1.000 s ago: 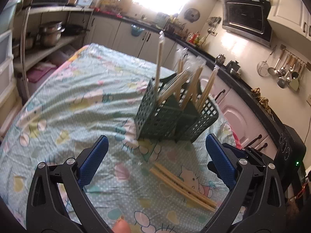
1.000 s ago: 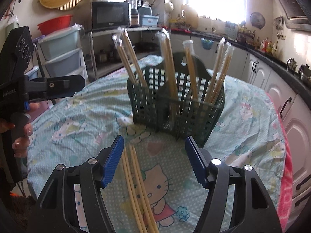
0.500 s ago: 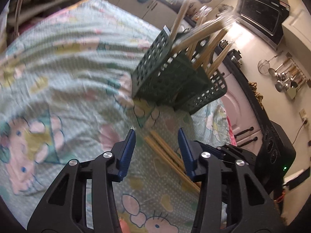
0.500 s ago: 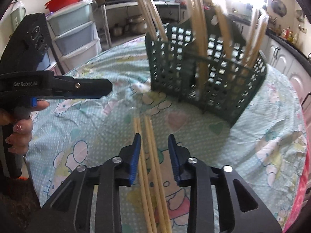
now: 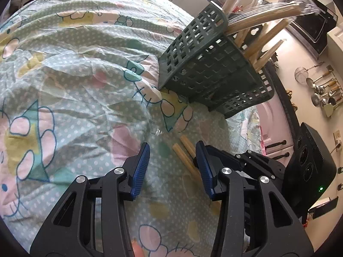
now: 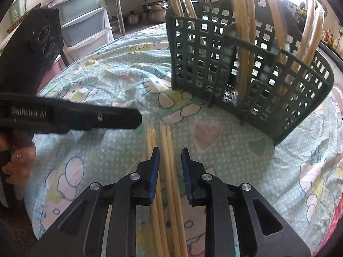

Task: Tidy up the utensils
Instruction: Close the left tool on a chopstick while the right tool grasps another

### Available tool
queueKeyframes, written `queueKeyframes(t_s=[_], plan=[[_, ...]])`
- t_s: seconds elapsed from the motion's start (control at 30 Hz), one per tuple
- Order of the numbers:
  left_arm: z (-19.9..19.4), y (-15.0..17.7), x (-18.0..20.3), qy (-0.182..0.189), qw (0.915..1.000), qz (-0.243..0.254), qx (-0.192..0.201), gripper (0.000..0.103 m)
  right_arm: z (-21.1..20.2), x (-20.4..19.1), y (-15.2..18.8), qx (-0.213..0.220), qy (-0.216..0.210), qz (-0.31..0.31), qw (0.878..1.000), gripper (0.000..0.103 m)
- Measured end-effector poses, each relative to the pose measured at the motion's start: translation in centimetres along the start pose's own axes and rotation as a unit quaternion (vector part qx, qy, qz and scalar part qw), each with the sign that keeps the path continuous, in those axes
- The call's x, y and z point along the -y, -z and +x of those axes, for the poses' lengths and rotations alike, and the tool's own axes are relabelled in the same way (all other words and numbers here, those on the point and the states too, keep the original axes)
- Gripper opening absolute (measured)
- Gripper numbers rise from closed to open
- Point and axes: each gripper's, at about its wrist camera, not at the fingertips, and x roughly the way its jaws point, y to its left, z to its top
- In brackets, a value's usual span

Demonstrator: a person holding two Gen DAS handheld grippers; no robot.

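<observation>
A dark green slotted utensil basket (image 6: 246, 68) stands on the tablecloth, holding several wrapped pairs of wooden chopsticks (image 6: 242, 27); it also shows in the left wrist view (image 5: 205, 68). Two wrapped chopstick pairs (image 6: 165, 147) lie flat on the cloth in front of it. My right gripper (image 6: 170, 167) is low over them, partly open, its jaws straddling the right pair without pinching it. My left gripper (image 5: 172, 162) is partly open and empty just above the far ends of the chopsticks (image 5: 184, 152). The left gripper's body (image 6: 70, 117) crosses the right wrist view.
The table wears a wrinkled Hello Kitty cloth (image 5: 75, 75) under clear plastic. Plastic drawers (image 6: 85, 25) and a shelf of pots (image 6: 154, 15) stand beyond the table. Kitchen cabinets and hanging ladles (image 5: 321, 90) are on the far wall.
Both grippers dropped toward the lying chopsticks and narrowed from wide open. The right gripper now straddles one pair; the left has come close to the chopsticks' far ends.
</observation>
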Motion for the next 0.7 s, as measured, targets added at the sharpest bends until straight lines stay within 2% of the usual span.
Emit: queueKeyframes(t_s=[0.27, 0.6, 0.67, 0.7], plan=[[1.4, -0.9, -0.1, 0.0, 0.9999, -0.009, -0.006, 0.036, 1.7, 0.8, -0.8, -0.016, -0.015, 0.022, 1.0, 0.019], [2.2, -2.1, 0.0, -0.017, 0.9998, 0.001, -0.005, 0.028, 2.2, 2.1, -1.7, -0.027, -0.029, 0.047, 0.998, 0.012], [2.4, -2.2, 0.1, -0.021, 0.9998, 0.003, -0.005, 0.026, 2.2, 2.1, -1.9, -0.027, -0.025, 0.047, 0.998, 0.011], [2.5, -2.3, 0.1, -0.025, 0.9996, 0.006, -0.005, 0.021, 2.2, 2.1, -1.9, -0.027, -0.024, 0.048, 0.998, 0.011]])
